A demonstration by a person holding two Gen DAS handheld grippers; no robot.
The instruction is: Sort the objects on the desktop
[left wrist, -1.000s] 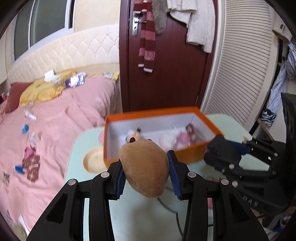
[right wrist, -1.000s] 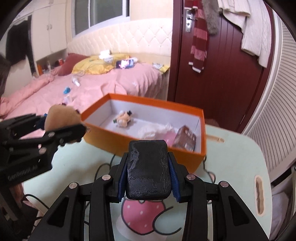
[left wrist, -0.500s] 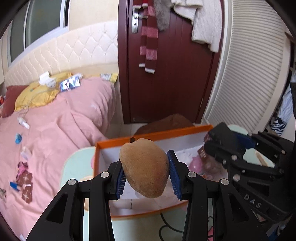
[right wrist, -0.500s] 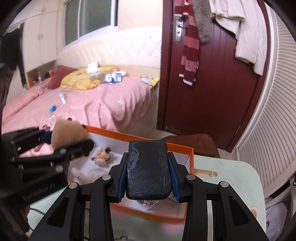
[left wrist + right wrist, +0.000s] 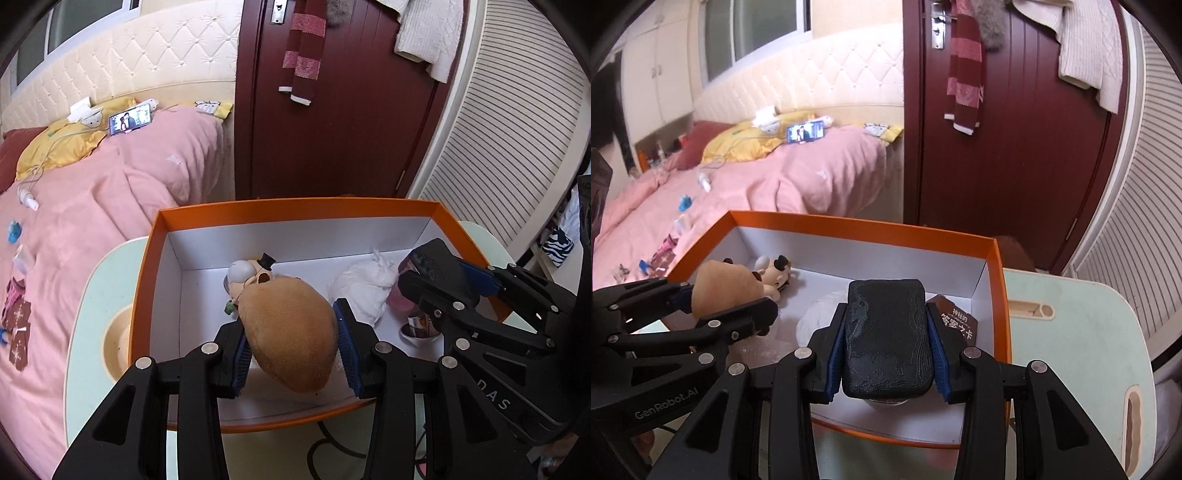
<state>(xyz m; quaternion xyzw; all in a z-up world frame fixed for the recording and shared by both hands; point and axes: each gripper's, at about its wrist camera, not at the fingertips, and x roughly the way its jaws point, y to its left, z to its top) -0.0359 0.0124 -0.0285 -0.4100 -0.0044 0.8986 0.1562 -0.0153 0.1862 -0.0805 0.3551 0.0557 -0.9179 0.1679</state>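
My left gripper (image 5: 291,350) is shut on a brown plush toy (image 5: 291,332) and holds it over the inside of the orange box (image 5: 295,205). My right gripper (image 5: 886,350) is shut on a black textured pouch (image 5: 886,332) and holds it over the same box (image 5: 1001,295), to the right of the left gripper (image 5: 701,314). Inside the box lie a small cartoon figurine with a black hat (image 5: 251,273), a white knotted bag (image 5: 362,288) and a brown card pack with Chinese text (image 5: 956,321). The right gripper shows in the left wrist view (image 5: 443,288).
The box stands on a pale green table (image 5: 1071,332) with a slot near its right edge. A cream dish (image 5: 114,343) sits left of the box. A pink bed (image 5: 92,206) with loose items lies beyond, and a dark red door (image 5: 332,129) stands behind.
Both grippers have moved forward from in front of the box to over its inside, each still holding its object. The view now looks down into the box.
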